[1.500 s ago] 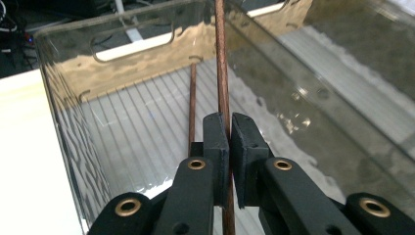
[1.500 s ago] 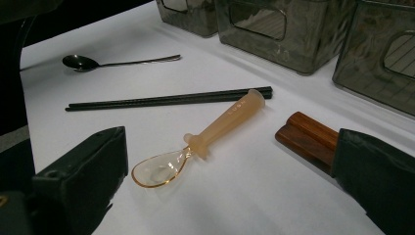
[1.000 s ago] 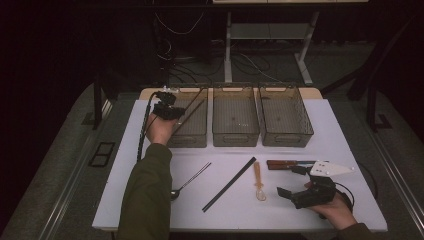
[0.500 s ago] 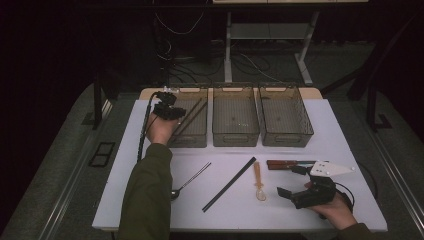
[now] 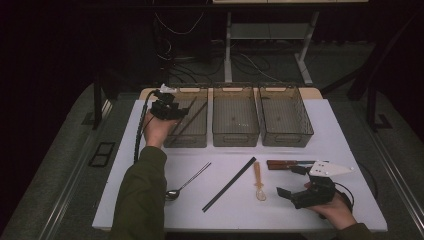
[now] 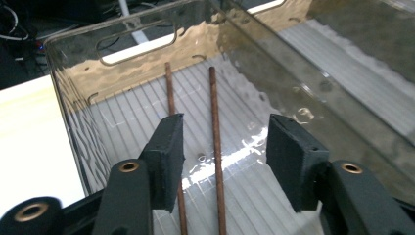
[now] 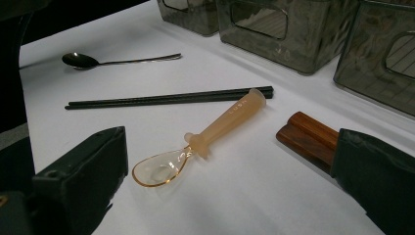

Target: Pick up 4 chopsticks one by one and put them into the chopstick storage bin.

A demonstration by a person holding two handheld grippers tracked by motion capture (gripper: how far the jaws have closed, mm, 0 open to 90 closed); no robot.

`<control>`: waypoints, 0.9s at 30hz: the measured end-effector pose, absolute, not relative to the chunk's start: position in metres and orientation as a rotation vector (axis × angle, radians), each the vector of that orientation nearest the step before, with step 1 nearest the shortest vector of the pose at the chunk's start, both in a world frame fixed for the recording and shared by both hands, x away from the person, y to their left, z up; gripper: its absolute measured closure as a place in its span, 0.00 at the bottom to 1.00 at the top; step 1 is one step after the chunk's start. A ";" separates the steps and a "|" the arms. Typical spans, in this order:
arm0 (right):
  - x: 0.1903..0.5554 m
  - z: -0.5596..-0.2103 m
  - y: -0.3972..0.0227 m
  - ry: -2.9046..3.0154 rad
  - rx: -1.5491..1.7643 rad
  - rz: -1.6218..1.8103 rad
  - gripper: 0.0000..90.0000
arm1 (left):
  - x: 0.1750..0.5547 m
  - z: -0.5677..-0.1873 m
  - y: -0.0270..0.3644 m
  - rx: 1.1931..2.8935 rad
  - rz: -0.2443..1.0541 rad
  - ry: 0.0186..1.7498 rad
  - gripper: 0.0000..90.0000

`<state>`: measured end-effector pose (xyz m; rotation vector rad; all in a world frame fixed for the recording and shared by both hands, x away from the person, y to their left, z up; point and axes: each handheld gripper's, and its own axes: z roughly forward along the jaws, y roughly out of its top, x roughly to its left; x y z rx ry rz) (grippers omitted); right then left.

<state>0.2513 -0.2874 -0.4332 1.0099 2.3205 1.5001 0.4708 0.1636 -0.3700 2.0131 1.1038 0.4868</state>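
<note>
The left gripper (image 5: 172, 109) hung over the leftmost bin (image 5: 197, 141), and its jaws had just been opening, standing about half apart. The brown chopsticks (image 6: 215, 147) lay on the bin's ribbed floor below them; one stick ran down the gap between the pads without touching either, the other passed under the left pad. To my eye this was a release, and the good way to finish was to lift straight up before swinging away, so neither pad clipped a stick or the clear wall.

The right gripper (image 5: 296, 184) rested wide open and empty near the front of the tabletop (image 5: 350, 150). The translucent amber spoon (image 7: 210, 139) lay between its jaws on the white surface, with the black chopsticks (image 7: 166, 99) just beyond and a wooden handle (image 7: 308, 137) beside the right jaw.
</note>
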 end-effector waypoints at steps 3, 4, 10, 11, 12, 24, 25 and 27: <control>0.252 -0.434 -0.287 2.320 1.010 1.494 0.01 | 0.464 -0.365 0.164 2.000 0.479 1.074 0.44; 0.252 -0.434 -0.287 2.320 1.010 1.494 0.01 | 0.460 -0.362 0.165 1.998 0.488 1.060 0.42; 0.252 -0.434 -0.287 2.320 1.009 1.493 0.01 | 0.442 -0.358 0.168 1.998 0.447 1.000 0.32; 0.252 -0.434 -0.287 2.320 1.014 1.493 0.01 | 0.439 -0.358 0.169 2.000 0.442 0.992 0.30; 0.252 -0.434 -0.287 2.320 1.014 1.492 0.01 | 0.435 -0.359 0.169 1.993 0.444 0.982 0.30; 0.252 -0.434 -0.287 2.323 1.019 1.487 0.01 | 0.394 -0.359 0.166 2.018 0.369 0.860 0.18; 0.252 -0.435 -0.287 2.321 1.019 1.486 0.01 | 0.390 -0.360 0.164 2.013 0.365 0.858 0.17; 0.252 -0.435 -0.287 2.321 1.020 1.485 0.01 | 0.383 -0.360 0.164 2.025 0.366 0.842 0.15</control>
